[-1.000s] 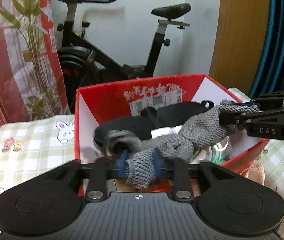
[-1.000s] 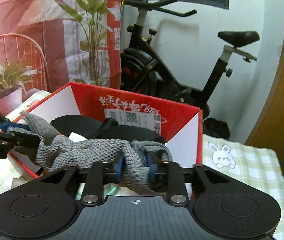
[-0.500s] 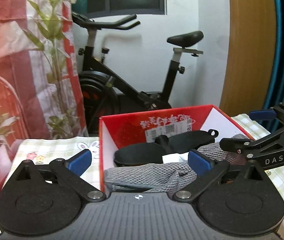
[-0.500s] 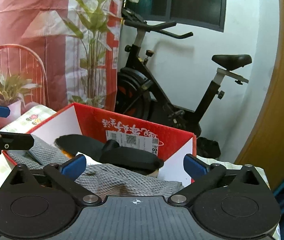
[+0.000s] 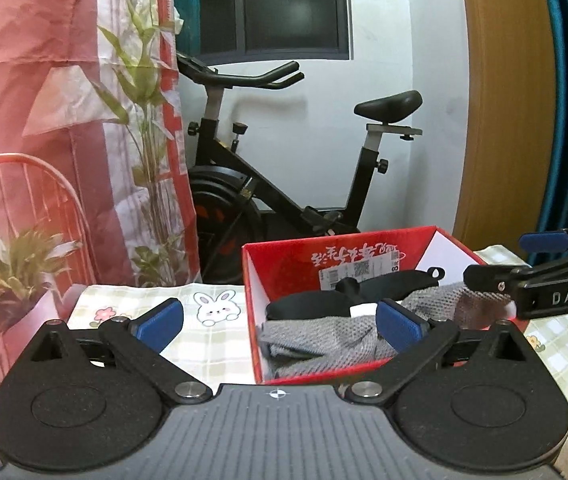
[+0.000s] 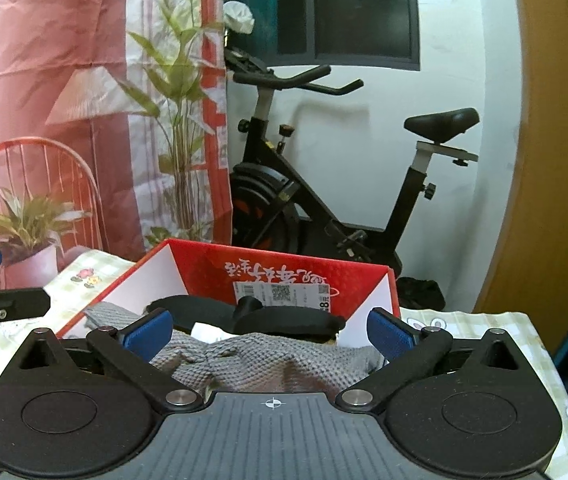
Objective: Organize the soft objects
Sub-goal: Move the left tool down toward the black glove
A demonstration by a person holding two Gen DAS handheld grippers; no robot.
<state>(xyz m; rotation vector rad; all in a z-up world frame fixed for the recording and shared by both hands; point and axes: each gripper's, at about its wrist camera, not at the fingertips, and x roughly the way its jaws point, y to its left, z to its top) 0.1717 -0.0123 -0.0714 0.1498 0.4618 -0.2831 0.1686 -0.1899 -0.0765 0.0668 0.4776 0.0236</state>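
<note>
Grey knit cloth [image 5: 324, 336] | lying in red box [image 5: 252, 312] | both fingers spread wide, empty, cloth beyond them

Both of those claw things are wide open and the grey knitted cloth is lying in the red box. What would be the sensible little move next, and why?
Probably draw both grippers back from the red box and look for another soft item. The grey cloth lies inside on the black items. The left gripper and right gripper are open and hold nothing.
</note>
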